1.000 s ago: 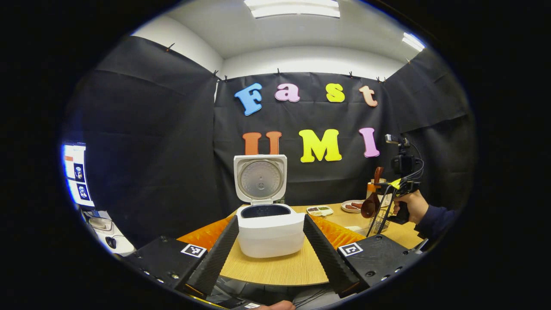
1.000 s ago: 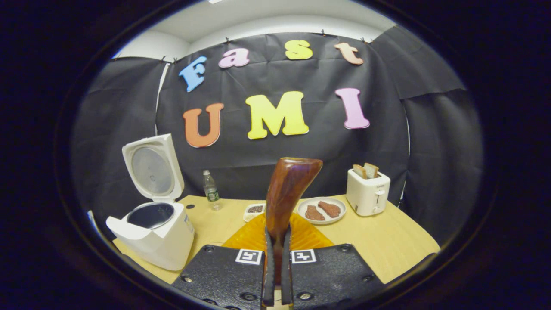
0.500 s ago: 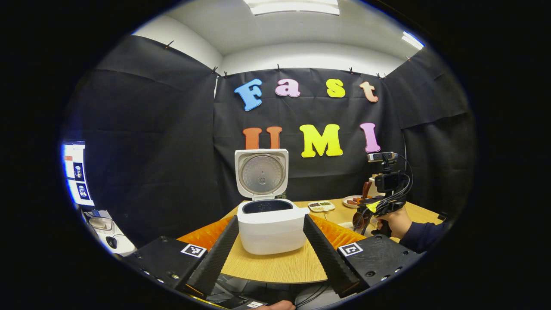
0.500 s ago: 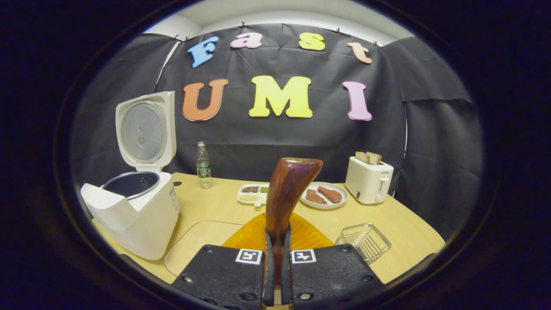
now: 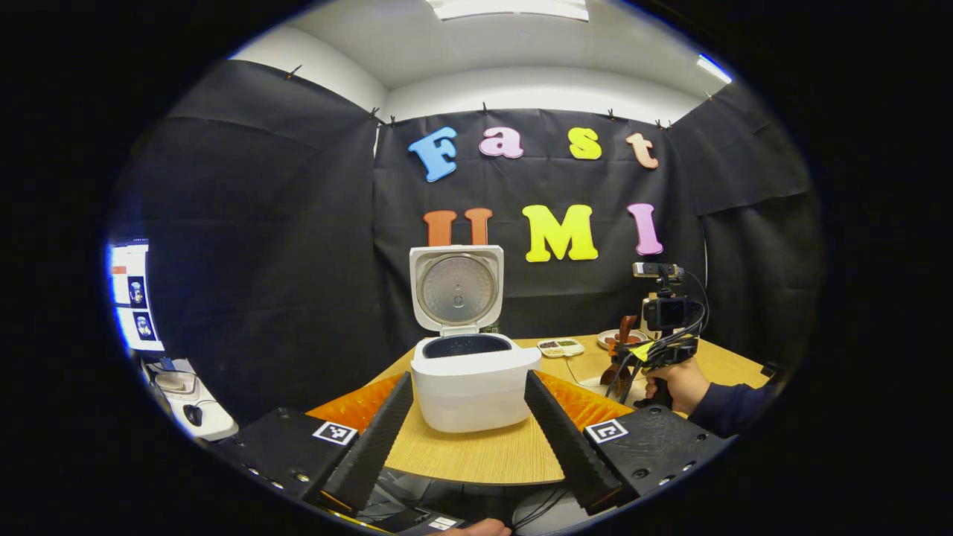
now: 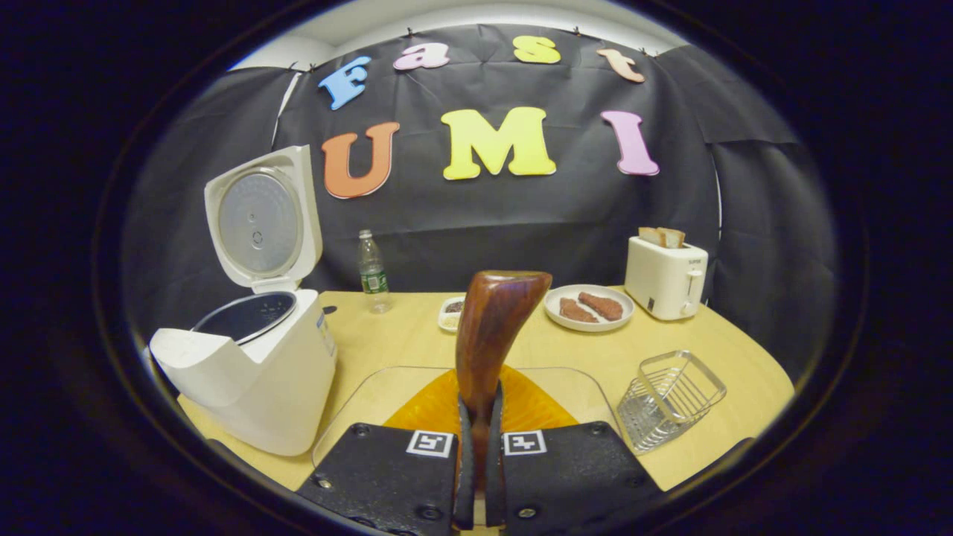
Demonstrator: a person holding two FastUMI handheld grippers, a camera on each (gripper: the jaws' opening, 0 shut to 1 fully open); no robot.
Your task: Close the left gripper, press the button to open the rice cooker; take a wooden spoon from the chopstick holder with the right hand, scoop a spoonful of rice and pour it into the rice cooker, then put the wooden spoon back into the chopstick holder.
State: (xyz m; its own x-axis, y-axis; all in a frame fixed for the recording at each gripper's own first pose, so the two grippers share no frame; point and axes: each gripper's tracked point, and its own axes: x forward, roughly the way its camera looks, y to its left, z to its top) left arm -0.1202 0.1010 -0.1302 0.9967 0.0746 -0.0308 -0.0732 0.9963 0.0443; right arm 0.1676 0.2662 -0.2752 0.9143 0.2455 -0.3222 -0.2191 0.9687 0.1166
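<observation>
The white rice cooker (image 5: 470, 383) stands with its lid (image 5: 456, 286) up and its dark inner pot showing. My left gripper (image 5: 467, 378) is open just in front of it, one finger to each side, touching nothing. In the right gripper view my right gripper (image 6: 476, 398) is shut on the wooden spoon (image 6: 493, 327), whose brown handle rises between the fingers; the bowl is hidden below. In the left gripper view, a hand (image 5: 674, 383) holds that gripper low over the table with the spoon (image 5: 620, 350). The rice cooker (image 6: 257, 372) is at left, the wire chopstick holder (image 6: 670, 398) at right.
A small divided dish of grains (image 6: 449, 313) sits behind the spoon, next to a plate of meat (image 6: 588, 307). A toaster (image 6: 665, 277) stands at back right, a water bottle (image 6: 372, 272) at the back. A clear tray (image 6: 387, 374) lies before my right gripper.
My right gripper has come down and back toward the table with the spoon, bringing the wire holder and clear tray into its view. My left gripper has barely shifted and stays open.
</observation>
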